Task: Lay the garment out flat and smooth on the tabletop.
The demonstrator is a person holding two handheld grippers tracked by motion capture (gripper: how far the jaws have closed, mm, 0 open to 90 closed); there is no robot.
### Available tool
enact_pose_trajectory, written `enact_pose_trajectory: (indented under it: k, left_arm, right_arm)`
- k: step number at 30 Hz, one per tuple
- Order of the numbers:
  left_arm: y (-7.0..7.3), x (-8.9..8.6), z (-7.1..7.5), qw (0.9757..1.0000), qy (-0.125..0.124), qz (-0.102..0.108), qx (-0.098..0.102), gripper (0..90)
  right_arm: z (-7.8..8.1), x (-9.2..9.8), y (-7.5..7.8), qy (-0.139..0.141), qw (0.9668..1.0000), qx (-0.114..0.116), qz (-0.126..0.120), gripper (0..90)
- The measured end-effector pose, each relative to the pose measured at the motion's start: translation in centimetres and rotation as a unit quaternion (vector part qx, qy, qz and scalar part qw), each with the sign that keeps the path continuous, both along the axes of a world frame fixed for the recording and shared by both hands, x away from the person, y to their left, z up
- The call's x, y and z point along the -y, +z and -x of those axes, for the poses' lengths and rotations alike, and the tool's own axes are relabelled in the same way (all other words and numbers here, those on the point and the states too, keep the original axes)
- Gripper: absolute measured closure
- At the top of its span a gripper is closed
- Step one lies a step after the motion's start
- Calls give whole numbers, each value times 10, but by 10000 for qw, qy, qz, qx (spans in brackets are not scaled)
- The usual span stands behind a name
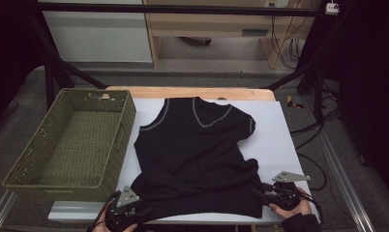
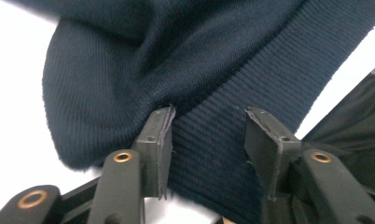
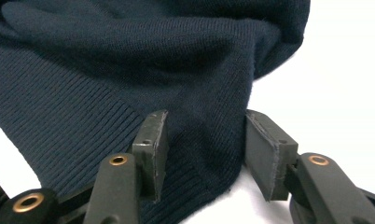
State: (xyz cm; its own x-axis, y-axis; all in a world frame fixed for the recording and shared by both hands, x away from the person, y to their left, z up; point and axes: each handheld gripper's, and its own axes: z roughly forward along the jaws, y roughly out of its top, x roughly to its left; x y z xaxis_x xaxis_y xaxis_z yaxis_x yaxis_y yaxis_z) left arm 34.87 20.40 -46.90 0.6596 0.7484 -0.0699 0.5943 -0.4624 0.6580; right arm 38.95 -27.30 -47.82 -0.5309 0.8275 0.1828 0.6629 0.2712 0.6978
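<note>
Nearest me, my left tongs (image 1: 129, 209) sit at the near left corner of the vest (image 1: 197, 154), and my right tongs (image 1: 267, 193) at its near right corner. Both are half open. In the left gripper view the ribbed hem (image 2: 213, 154) lies between the two jaws with a gap on either side, so the pads are not pressing on it; the right gripper view shows the same, with the hem corner (image 3: 209, 158) between the jaws but not pinched. So neither pair holds anything yet, as far as I can judge.

The vest lies flat on the white sheet (image 1: 275, 140) on the counter (image 1: 183, 91), directly ahead of both tongs. Its long axis runs away from me, hem near, V-neck far. The lower part is rumpled, with a fold bunched across just above the hem. Each hand is about equally close to its own corner, so I judge the next move is closing both on the hem together and carrying it toward the neck to fold.

Farther left, beside the vest and just apart from it, stands the green woven basket (image 1: 23, 169). It is empty. Beyond the counter is a floor with cables.
</note>
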Motion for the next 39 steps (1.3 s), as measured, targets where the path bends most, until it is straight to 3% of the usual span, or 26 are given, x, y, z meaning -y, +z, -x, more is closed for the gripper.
enact_pose_trajectory:
  k: [6, 10, 15, 19, 21, 25, 28, 33, 35, 37, 39]
  left_arm:
    - [-6, 4, -6, 9998, -70, 19, 204, 374]
    - [-6, 5, -6, 9996, -79, -98, 238, 398]
    - [-4, 2, -7, 9997, 0, -180, 188, 571]
    - [-3, 4, -4, 9995, -166, -201, 169, 820]
    - [-2, 5, -3, 9991, -222, -292, 191, 843]
    - [4, -2, -2, 9995, -270, -126, -116, 864]
    - [15, -12, 2, 9989, -293, 277, -233, 867]
    - [37, -20, 24, 9975, -532, 455, -131, 867]
    - [38, -21, 32, 9972, -553, 489, -72, 861]
    - [39, -21, 33, 9973, -520, 524, 1, 822]
    - [38, -22, 27, 9982, -275, 498, 201, 634]
  right_arm:
    - [-2, -2, 0, -11, 10000, 39, 41, 502]
    - [-2, -5, -1, 45, 9999, 121, 82, 576]
    - [1, -9, -1, 138, 9998, 71, 134, 798]
    - [1, -10, 1, 135, 9998, -119, 84, 843]
    - [2, -10, 2, 151, 9997, -164, 110, 848]
    - [4, -7, 6, 338, 9993, -151, 21, 850]
    - [6, -2, 13, 367, 9991, -178, -89, 852]
    - [21, 6, 30, 712, 9968, -257, -258, 849]
    - [28, 6, 34, 894, 9946, -442, -274, 839]
    - [32, 6, 34, 988, 9933, -485, -363, 717]
    - [30, 5, 31, 858, 9955, -205, -352, 579]
